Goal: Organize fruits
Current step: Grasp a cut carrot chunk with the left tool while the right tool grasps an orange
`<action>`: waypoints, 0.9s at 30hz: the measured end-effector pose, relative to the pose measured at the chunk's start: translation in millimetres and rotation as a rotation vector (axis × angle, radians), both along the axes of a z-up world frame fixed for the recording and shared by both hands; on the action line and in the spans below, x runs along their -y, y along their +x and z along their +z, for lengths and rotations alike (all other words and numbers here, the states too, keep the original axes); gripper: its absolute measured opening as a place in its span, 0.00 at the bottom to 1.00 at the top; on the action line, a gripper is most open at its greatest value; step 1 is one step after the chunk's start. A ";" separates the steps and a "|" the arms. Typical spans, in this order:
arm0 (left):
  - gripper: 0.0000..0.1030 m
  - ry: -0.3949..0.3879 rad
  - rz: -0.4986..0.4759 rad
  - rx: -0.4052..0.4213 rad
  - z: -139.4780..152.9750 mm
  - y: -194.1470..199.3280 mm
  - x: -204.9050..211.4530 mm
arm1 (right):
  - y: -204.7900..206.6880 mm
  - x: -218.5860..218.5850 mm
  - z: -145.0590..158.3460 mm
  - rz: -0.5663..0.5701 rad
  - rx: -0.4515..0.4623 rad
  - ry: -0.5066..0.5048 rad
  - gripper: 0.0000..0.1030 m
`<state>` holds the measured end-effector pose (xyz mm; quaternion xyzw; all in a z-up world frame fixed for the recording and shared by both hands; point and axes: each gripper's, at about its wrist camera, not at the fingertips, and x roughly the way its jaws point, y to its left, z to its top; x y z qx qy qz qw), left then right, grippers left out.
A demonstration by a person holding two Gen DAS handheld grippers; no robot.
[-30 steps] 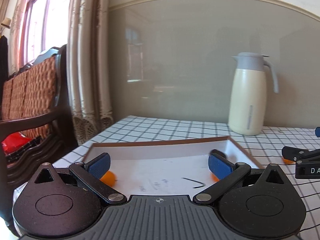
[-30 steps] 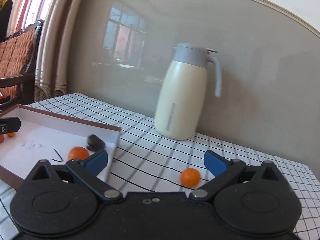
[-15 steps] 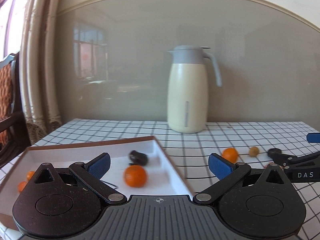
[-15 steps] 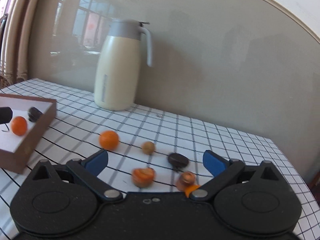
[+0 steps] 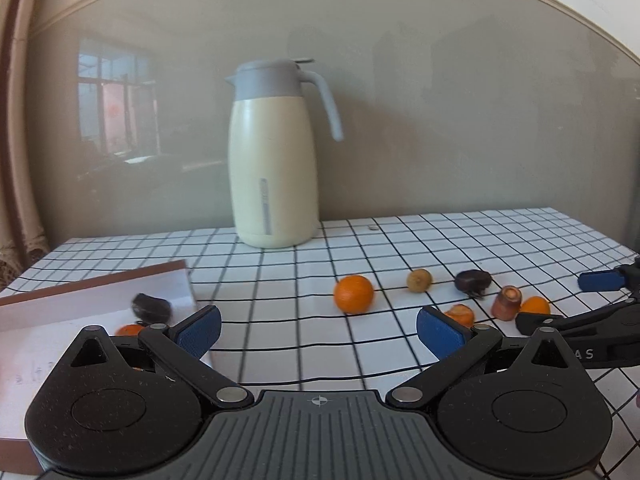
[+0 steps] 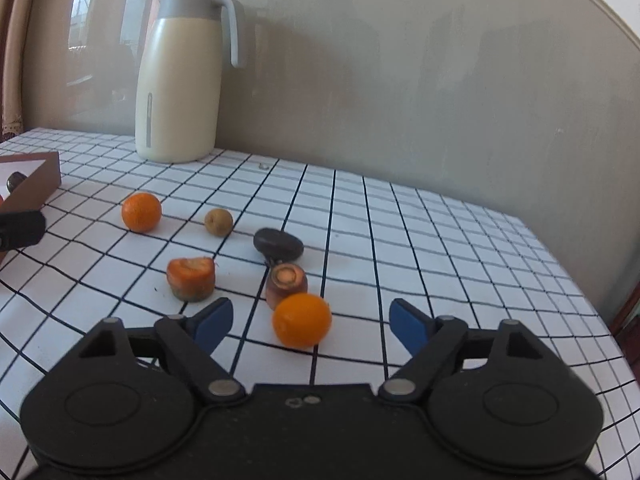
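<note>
Right gripper [image 6: 310, 322] closing around nearest orange [image 6: 302, 320], untouched, carrot stub [image 6: 286, 283] behind, checked tablecloth [image 6: 440, 248]

We see a cream thermos jug [image 5: 273, 168] with a grey lid and handle standing upright at the back of the black-and-white checked tablecloth [image 5: 460, 236], close to the grey wall [image 5: 460, 120]. A curtain [image 5: 18, 184] hangs at far left.

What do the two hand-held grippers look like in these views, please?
Each hand-held gripper, left and right, has a matte black body with two rounded lobes, silver pivot pins, black linkage arms and blue fingertip pads. White lettering ending "AS" marks the right one's side.
</note>
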<state>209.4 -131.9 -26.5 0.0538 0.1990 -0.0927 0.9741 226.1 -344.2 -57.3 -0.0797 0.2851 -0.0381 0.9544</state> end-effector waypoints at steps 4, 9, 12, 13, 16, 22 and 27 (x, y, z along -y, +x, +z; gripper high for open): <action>1.00 0.020 -0.027 -0.033 -6.8 7.1 19.3 | 7.2 2.1 -5.8 0.011 -0.022 0.008 0.64; 1.00 0.036 -0.058 -0.062 -14.4 14.8 38.2 | 15.1 8.3 -11.6 0.007 -0.054 0.021 0.42; 1.00 0.033 -0.076 -0.078 -17.3 20.7 48.5 | 13.7 15.2 -8.9 -0.001 -0.040 0.027 0.40; 1.00 0.035 -0.085 -0.084 -18.9 22.4 52.6 | 13.7 17.3 -8.7 -0.003 -0.042 0.027 0.40; 1.00 0.045 -0.110 -0.111 -25.0 29.6 68.7 | 14.5 25.0 -9.1 -0.008 -0.046 0.033 0.39; 0.77 0.048 -0.135 -0.181 -33.9 44.8 91.9 | 15.9 34.8 -10.0 0.016 -0.068 0.066 0.34; 0.68 0.020 -0.142 -0.216 -36.9 57.9 98.5 | 17.3 35.1 -8.5 0.022 -0.071 0.068 0.27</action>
